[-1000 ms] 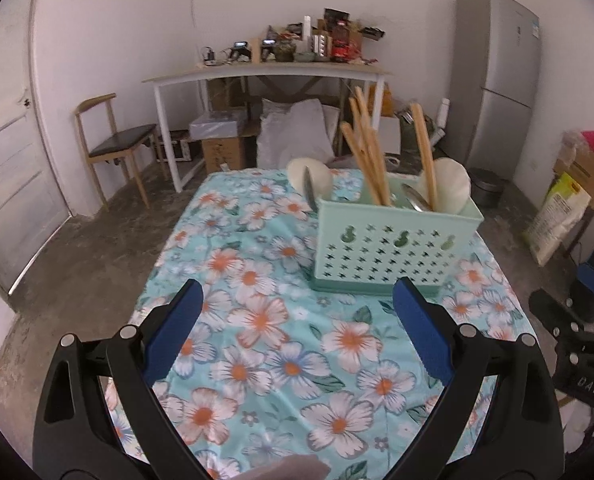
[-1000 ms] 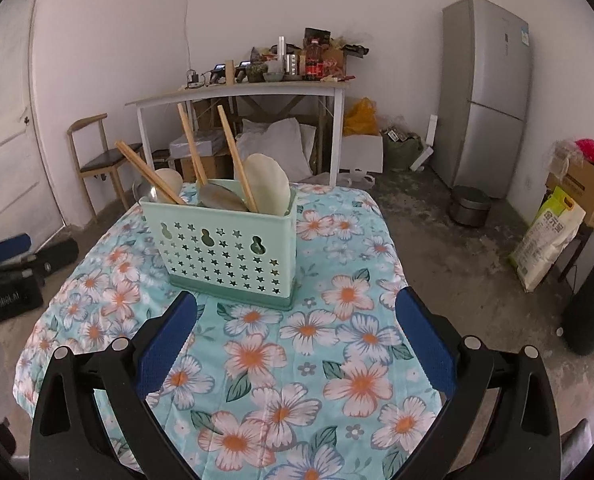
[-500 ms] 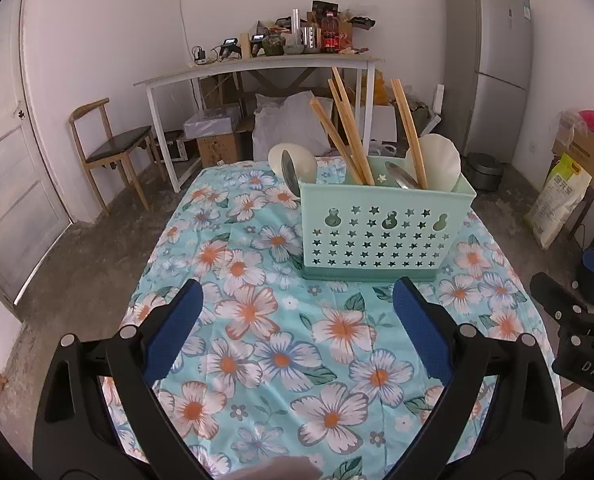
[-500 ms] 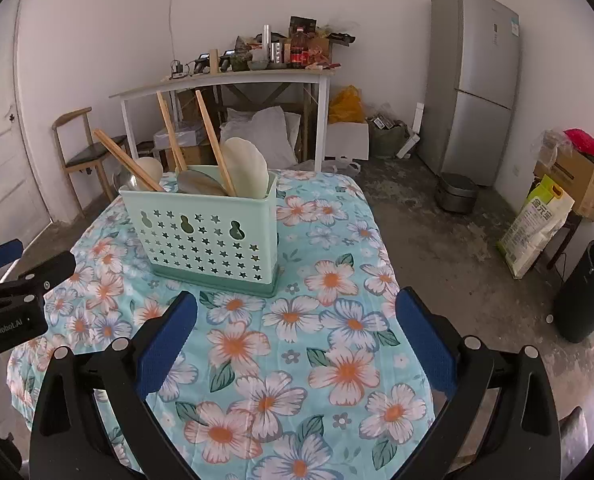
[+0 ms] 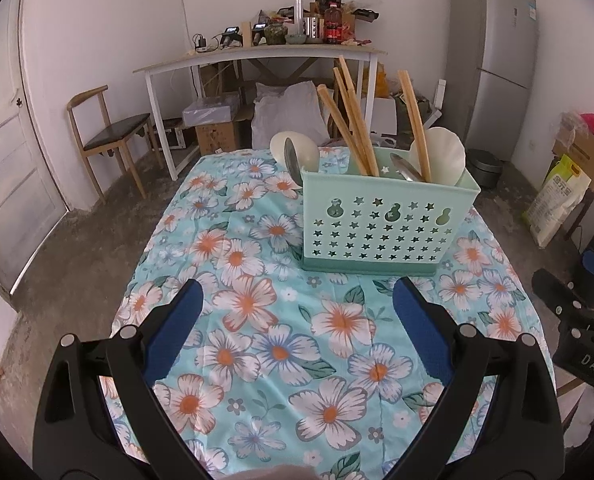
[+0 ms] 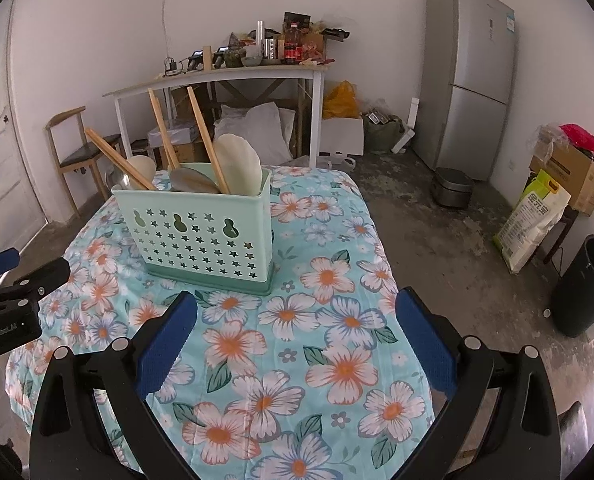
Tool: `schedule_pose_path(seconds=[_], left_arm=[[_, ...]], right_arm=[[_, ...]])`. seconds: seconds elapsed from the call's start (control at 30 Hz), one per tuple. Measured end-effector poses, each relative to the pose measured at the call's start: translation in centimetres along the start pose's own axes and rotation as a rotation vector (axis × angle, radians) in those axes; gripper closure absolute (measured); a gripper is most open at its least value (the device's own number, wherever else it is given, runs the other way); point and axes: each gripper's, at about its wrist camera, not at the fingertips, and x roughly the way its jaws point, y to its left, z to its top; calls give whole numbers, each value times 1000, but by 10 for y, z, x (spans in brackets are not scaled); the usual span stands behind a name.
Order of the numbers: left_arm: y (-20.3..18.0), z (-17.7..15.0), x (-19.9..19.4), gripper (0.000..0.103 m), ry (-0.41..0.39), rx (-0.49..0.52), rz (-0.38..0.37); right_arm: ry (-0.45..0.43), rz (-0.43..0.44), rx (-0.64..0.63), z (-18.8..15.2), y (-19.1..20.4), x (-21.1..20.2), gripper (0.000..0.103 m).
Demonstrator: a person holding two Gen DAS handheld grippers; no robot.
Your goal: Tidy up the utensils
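Step in hand: judged to be the close of the task. The mint-green utensil caddy (image 5: 387,220) stands upright on the floral tablecloth (image 5: 281,352), toward the far half of the table and nearer its right edge in the left wrist view. It already holds wooden chopsticks (image 5: 353,120), 2 pale rice paddles (image 5: 445,156) and at least 1 metal spoon (image 5: 403,166). No loose utensil shows on the cloth in either view.

Left gripper (image 5: 297,308): jaws wide apart, nothing between the blue pads, hovering over the near part of the table. Right gripper (image 6: 295,310): likewise spread wide and empty, over the near right portion of the cloth, well apart from the caddy (image 6: 201,232).

Next move, as a judgement: little is called for beyond a check for stray items — if any lies out of view, it needs a pinch on the handle and an upright drop into a free compartment.

Against the frame 1 s earlier: the caddy sits lower and farther off in both views, and more cloth shows ahead of each gripper — both have drawn back and risen somewhat. Jaw spread is unchanged; the caddy's contents appear undisturbed.
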Motion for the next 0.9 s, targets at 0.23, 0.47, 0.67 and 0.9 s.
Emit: schedule_pose_path(seconds=[0.23,0.47,0.67,0.9], left_arm=[[15,-1,2,11,8,-25,42],[29,0,3,11,19,-50,76],[36,1,1,11,18,-66,88],[37,0,1,11,23,-65,83]], right_arm=[[-26,-45,14,8,-9,-5,6],[-40,-68,19,14,-13,-6,6],[-45,-66,19,15,-11,-7,6],[-39,-56,14,13,-8,-7,6]])
